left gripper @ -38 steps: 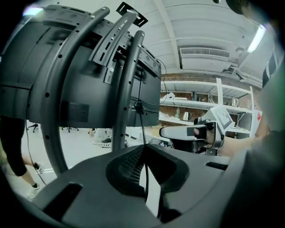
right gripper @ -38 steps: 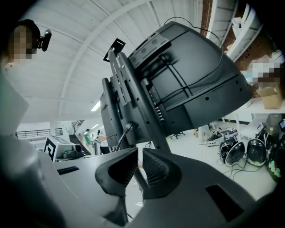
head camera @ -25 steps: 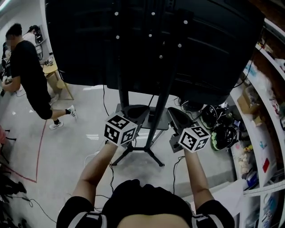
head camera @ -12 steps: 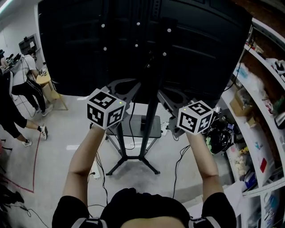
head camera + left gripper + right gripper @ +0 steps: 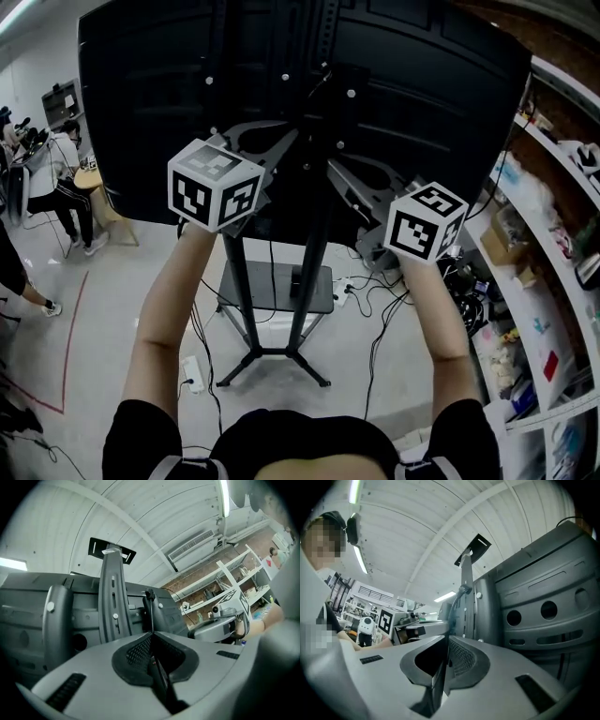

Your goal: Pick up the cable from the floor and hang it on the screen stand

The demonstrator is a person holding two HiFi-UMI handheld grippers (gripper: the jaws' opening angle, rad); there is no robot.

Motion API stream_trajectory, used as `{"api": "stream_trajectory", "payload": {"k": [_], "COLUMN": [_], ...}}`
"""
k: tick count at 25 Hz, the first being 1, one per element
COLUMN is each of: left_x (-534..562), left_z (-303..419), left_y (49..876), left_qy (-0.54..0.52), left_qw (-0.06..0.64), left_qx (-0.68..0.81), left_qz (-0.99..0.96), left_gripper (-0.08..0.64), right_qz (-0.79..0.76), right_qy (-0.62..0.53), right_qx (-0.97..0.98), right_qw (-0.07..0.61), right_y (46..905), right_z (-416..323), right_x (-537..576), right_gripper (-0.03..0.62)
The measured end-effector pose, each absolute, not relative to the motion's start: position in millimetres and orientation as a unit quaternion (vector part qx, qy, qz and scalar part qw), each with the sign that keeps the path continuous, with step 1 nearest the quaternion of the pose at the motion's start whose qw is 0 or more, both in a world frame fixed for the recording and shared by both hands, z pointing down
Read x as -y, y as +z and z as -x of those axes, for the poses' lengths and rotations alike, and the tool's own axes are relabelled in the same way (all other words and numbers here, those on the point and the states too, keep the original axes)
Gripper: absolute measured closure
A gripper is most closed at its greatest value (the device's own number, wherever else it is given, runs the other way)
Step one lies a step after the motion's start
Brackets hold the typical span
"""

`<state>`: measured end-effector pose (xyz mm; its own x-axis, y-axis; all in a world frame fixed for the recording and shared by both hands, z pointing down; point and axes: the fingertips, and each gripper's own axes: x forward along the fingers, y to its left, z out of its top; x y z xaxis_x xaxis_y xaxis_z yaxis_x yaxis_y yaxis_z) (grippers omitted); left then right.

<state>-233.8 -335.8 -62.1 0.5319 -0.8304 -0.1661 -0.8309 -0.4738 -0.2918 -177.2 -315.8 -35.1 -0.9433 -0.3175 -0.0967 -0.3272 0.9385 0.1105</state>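
Observation:
Both grippers are held up side by side against the back of the large black screen (image 5: pixel 431 94) on its stand (image 5: pixel 314 234). My left gripper (image 5: pixel 296 133) is shut on a thin black cable (image 5: pixel 151 613), which rises from the jaw tips to the stand's upright bracket (image 5: pixel 112 602). My right gripper (image 5: pixel 332 169) is shut on the same kind of thin cable (image 5: pixel 452 609), which curves up to the bracket (image 5: pixel 466 585). In the head view the cable between the tips is too thin to follow. The left gripper (image 5: pixel 151 632) and right gripper (image 5: pixel 447 637) point at the stand's uprights.
Shelves (image 5: pixel 553 281) full of clutter run along the right. Loose cables (image 5: pixel 375 300) and a power strip (image 5: pixel 192 370) lie on the floor around the stand's legs (image 5: pixel 272 354). A small tray (image 5: pixel 272 286) sits low on the stand. People (image 5: pixel 56 178) stand at the far left.
Both grippers have risen from low beside the stand's pole to the back of the screen, staying shut. The person at the left has walked out of the way.

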Motion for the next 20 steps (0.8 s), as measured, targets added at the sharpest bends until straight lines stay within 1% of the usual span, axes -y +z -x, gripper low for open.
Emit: {"api": "stream_trajectory", "payload": {"k": [5, 15, 20], "left_x": [351.6, 373.7, 392.8], "left_z": [231.1, 208.8, 196.7], "left_y": [-101.8, -162.9, -197.8], "left_qy": [-0.036, -0.131, -0.192], "left_qw": [0.211, 0.299, 0.364], "left_qx": [-0.485, -0.495, -0.489], "left_qz": [0.848, 0.805, 0.769], "left_gripper": [0.543, 0.541, 0.541], "right_qz": [0.159, 0.129, 0.122], "right_qy": [0.058, 0.06, 0.051], "right_qx": [-0.984, -0.988, -0.989], "right_qw": [0.053, 0.058, 0.062], "right_y": [-51.3, -65.9, -67.8], "right_z": [174.3, 174.4, 170.3], "right_x": [323.9, 313.9, 319.0], "right_gripper": [0.555, 0.554, 0.554]}}
